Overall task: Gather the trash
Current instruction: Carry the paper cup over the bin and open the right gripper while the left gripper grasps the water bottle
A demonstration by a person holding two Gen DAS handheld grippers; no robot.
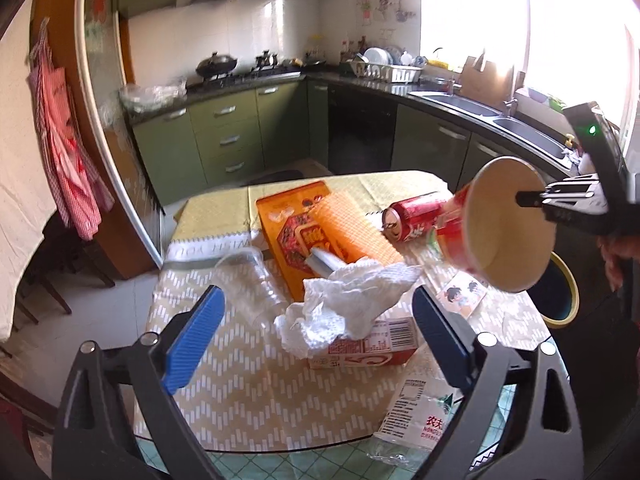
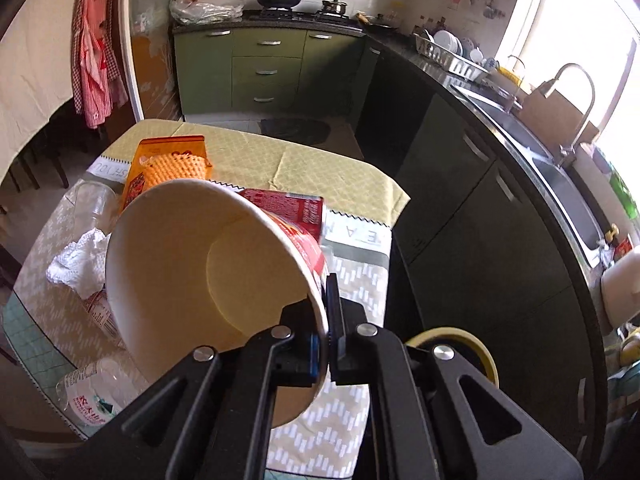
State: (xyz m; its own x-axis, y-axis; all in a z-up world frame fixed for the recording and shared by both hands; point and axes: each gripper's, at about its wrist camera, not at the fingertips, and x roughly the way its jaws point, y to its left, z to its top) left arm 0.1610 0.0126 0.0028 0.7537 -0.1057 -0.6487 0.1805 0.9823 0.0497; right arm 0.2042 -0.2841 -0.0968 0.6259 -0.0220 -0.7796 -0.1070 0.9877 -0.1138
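Observation:
My right gripper (image 2: 326,344) is shut on the rim of an empty red paper noodle cup (image 2: 200,276), held tilted above the table's right side; it also shows in the left wrist view (image 1: 508,232). My left gripper (image 1: 316,320) is open and empty above a crumpled white tissue (image 1: 352,300) that lies on a red-and-white carton (image 1: 372,350). A red soda can (image 1: 412,216) lies on its side. A crushed water bottle (image 1: 420,420) lies at the near edge. A clear plastic cup (image 1: 256,284) lies to the left. A yellow-rimmed bin (image 1: 564,292) stands beside the table on the right.
An orange box (image 1: 292,232) with orange foam netting (image 1: 356,228) lies mid-table. A small cartoon card (image 1: 464,296) lies near the right edge. Green kitchen cabinets (image 1: 224,136) and a sink counter (image 1: 472,104) stand beyond the cloth-covered table (image 1: 240,380).

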